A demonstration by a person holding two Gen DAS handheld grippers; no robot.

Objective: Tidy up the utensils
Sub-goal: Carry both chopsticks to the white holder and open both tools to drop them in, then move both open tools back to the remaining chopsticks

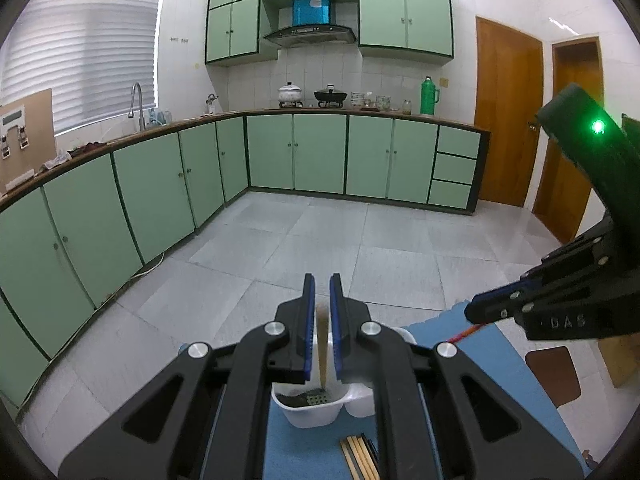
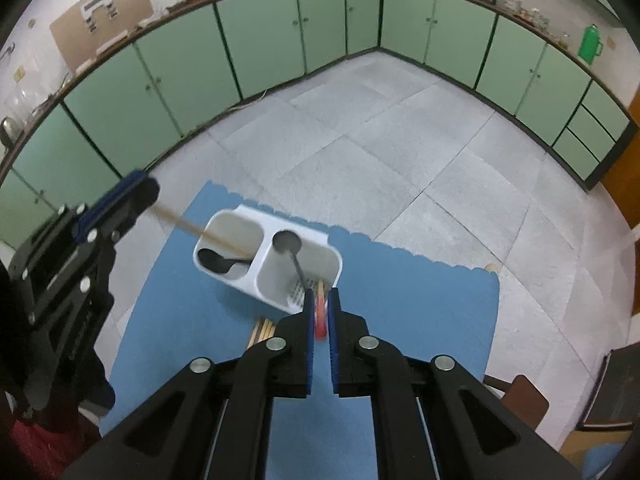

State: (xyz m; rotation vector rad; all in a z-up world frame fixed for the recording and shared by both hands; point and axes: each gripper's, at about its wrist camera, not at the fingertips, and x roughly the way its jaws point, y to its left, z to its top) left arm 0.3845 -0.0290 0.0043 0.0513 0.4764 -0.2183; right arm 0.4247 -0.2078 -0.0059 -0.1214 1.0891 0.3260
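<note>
A white two-compartment caddy (image 2: 256, 220) stands on a blue mat (image 2: 400, 300). My left gripper (image 1: 322, 280) is shut on a wooden-handled utensil (image 1: 322, 344), whose dark slotted head rests in the caddy (image 1: 316, 416). From the right wrist view, that wooden handle (image 2: 192, 228) slants into the left compartment beside a black spoon (image 2: 216, 260). My right gripper (image 2: 321, 292) is shut on a red-handled utensil (image 2: 320, 320) at the near edge of the right compartment, where a dark ladle (image 2: 286, 240) leans. The right gripper (image 1: 472, 312) also shows at the right of the left wrist view.
A bundle of chopsticks (image 2: 262, 330) lies on the mat just in front of the caddy. A brown chair seat (image 2: 524, 400) sits at the lower right. Grey tiled floor and green cabinets (image 1: 296, 152) lie beyond the mat's far edge.
</note>
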